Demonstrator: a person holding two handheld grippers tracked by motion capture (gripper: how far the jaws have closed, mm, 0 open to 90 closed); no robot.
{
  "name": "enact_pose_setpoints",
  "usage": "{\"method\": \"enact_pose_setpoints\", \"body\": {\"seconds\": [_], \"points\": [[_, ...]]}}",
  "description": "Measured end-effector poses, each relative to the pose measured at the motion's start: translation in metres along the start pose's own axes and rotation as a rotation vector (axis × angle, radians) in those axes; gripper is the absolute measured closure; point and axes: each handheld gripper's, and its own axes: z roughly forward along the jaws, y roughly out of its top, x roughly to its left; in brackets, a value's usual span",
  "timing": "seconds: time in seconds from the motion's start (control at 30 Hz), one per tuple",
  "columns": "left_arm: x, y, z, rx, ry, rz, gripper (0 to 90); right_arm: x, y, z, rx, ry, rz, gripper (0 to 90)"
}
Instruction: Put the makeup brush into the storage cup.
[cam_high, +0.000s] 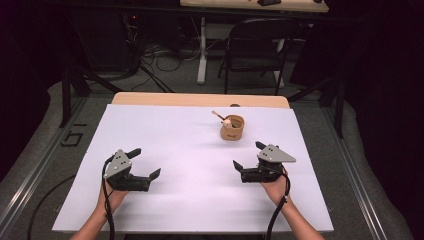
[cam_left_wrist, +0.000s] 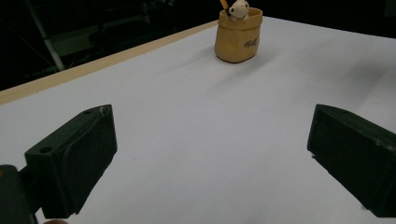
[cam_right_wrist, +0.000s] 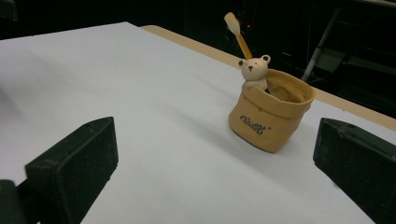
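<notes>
Both tools (cam_high: 145, 164) (cam_high: 248, 155) rest open near the pot (cam_high: 232, 128).

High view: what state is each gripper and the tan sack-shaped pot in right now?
Left gripper: open, holding nothing, on the white sheet.
Right gripper: open, holding nothing, nearer the pot.
Tan sack-shaped ceramic pot: upright, untouched, mouth open.
Small white bear figure: at the pot's rim.
Wooden spoon: leaning in the pot, handle end up.

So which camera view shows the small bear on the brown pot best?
The right gripper view: the bear is near and sharp on the pot rim. The left gripper view shows it farther off; the high view shows a pale dot.
</notes>
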Motion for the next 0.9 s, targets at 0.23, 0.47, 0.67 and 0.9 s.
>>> {"method": "enact_pose_setpoints", "body": {"seconds": [0.23, 0.47, 0.67, 0.9], "points": [[-0.003, -0.003, -0.002, 0.007, 0.009, -0.005, 0.0, 0.004, -0.009, -0.011, 0.009, -0.016, 0.006, 0.0], [-0.001, -0.008, -0.008, 0.002, 0.031, -0.024, 0.0, 0.006, -0.016, -0.019, -0.001, -0.033, 0.007, 0.0], [-0.001, -0.011, -0.011, 0.008, 0.047, -0.029, 0.0, 0.009, -0.02, -0.028, -0.005, -0.069, 0.002, 0.0], [-0.004, -0.016, -0.016, 0.009, 0.072, -0.032, 0.0, 0.01, -0.028, -0.037, -0.008, -0.089, 0.011, 0.0]]}}
